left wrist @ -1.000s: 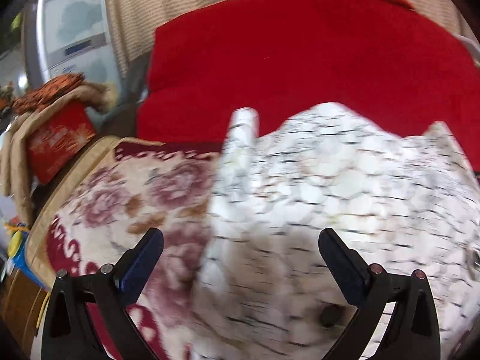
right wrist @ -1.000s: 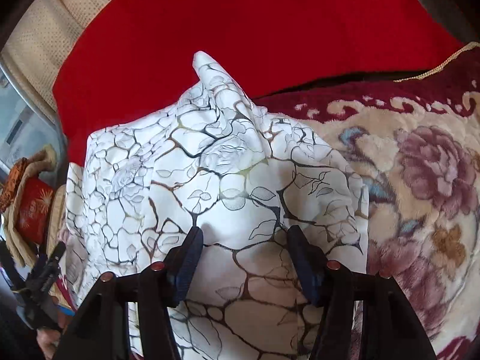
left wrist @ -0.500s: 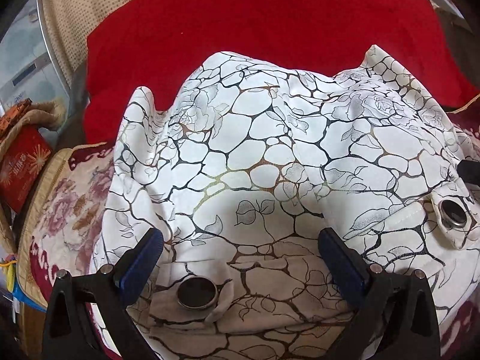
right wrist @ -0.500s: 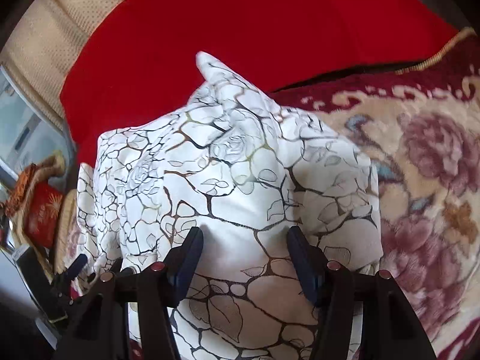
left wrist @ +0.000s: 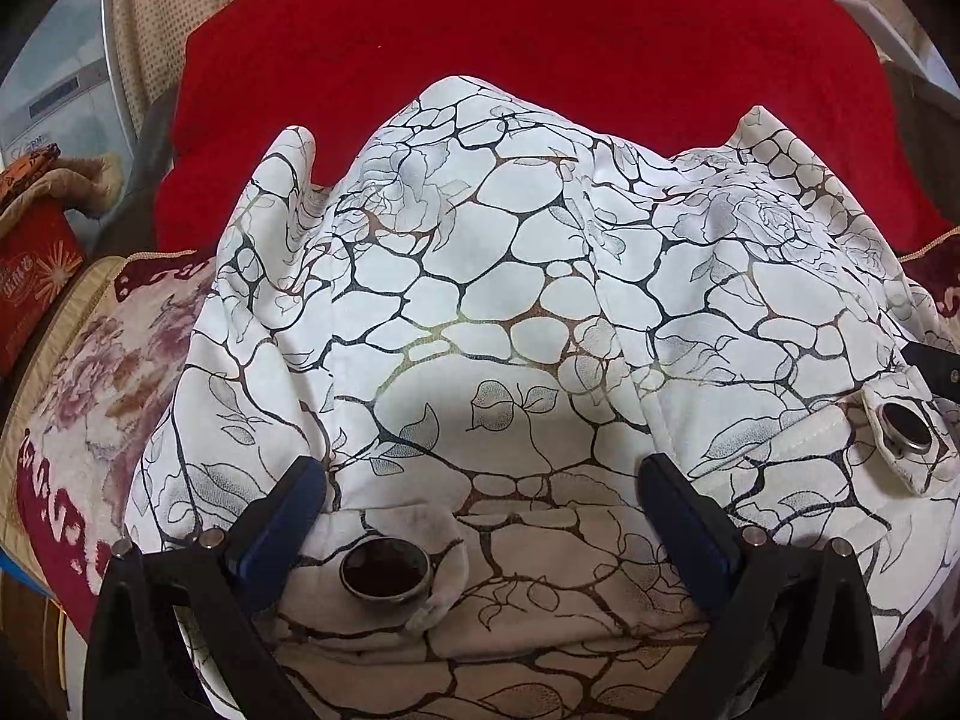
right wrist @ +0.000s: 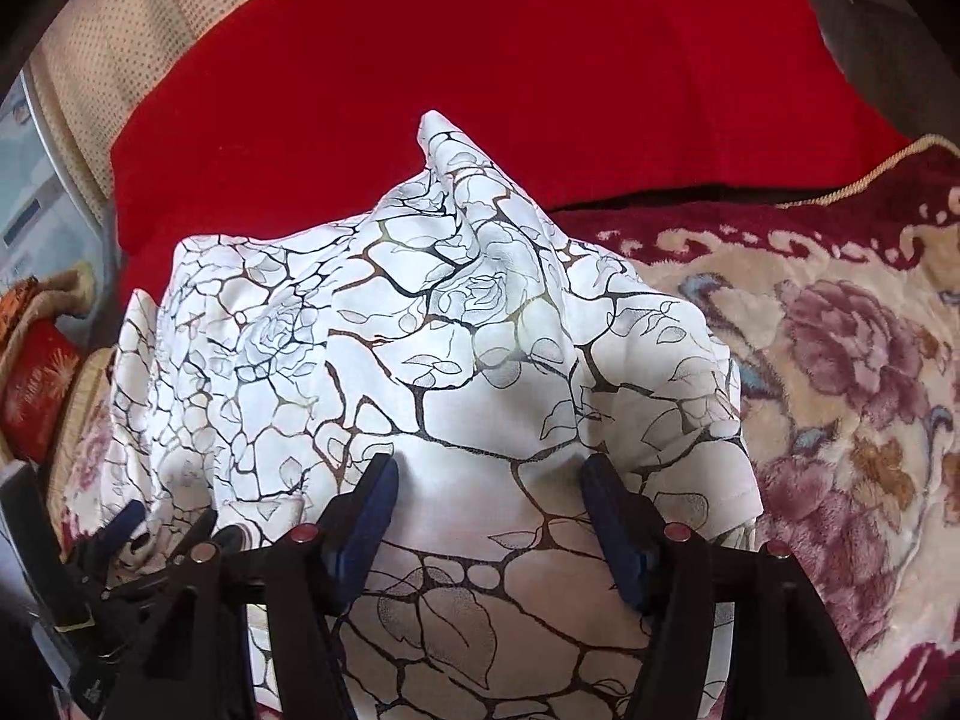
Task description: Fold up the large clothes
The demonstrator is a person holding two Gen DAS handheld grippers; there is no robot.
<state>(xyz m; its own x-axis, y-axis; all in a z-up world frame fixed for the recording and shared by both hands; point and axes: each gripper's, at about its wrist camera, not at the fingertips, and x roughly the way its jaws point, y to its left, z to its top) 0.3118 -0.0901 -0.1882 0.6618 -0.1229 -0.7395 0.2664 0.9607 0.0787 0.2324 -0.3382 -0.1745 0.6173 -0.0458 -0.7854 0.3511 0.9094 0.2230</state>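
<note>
My left claw (left wrist: 480, 528) stands wide over the white garment with a black cracked-stone print (left wrist: 510, 300), which lies bunched on the floral plush blanket (right wrist: 840, 372) before the red cloth (left wrist: 510, 30). My right claw (right wrist: 486, 510) is opening, fabric between its blue pads (right wrist: 606, 516).

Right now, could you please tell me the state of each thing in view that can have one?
White patterned garment: bunched and rumpled on the floral blanket, not yet folded flat.
Left gripper: open, fingers astride the cloth.
Right gripper: opening, cloth between its fingers.
Metal snap: unfastened.
Red cloth: spread flat.
</note>
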